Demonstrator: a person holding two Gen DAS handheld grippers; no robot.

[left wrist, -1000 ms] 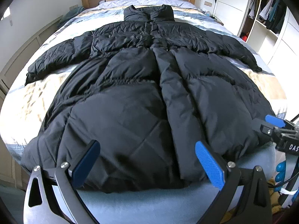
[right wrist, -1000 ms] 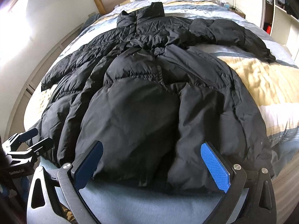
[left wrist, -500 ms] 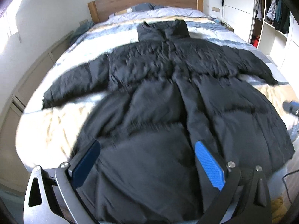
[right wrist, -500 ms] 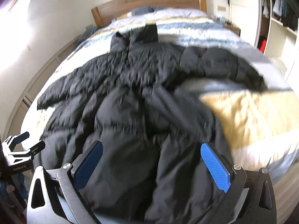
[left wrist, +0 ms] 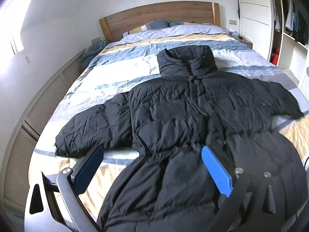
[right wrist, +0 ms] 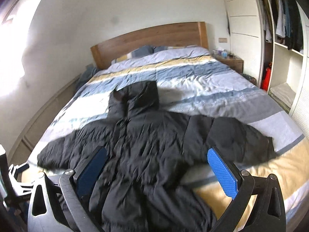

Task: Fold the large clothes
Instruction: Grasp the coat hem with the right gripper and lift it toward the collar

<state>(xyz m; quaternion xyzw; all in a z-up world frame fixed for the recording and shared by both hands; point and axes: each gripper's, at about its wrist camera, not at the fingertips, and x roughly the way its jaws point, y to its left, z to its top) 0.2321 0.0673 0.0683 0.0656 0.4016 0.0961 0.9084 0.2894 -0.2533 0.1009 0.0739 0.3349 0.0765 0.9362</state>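
A large black puffer coat [left wrist: 183,119] lies flat, front up, on the striped bedspread [left wrist: 123,73], sleeves spread to both sides and collar toward the headboard. It also shows in the right wrist view [right wrist: 150,145]. My left gripper [left wrist: 152,166] is open and empty, held above the coat's left lower half. My right gripper [right wrist: 158,168] is open and empty, held above the coat's right lower half. The left gripper [right wrist: 17,176] shows at the left edge of the right wrist view.
A wooden headboard [left wrist: 160,17] and pillows [left wrist: 160,24] stand at the far end. A wall with low panels [left wrist: 40,114] runs along the left. A nightstand [right wrist: 229,61] and an open wardrobe [right wrist: 283,38] stand on the right.
Both grippers have risen and moved forward from the coat's hem toward its middle. The views now look further up the bed. Both stay open.
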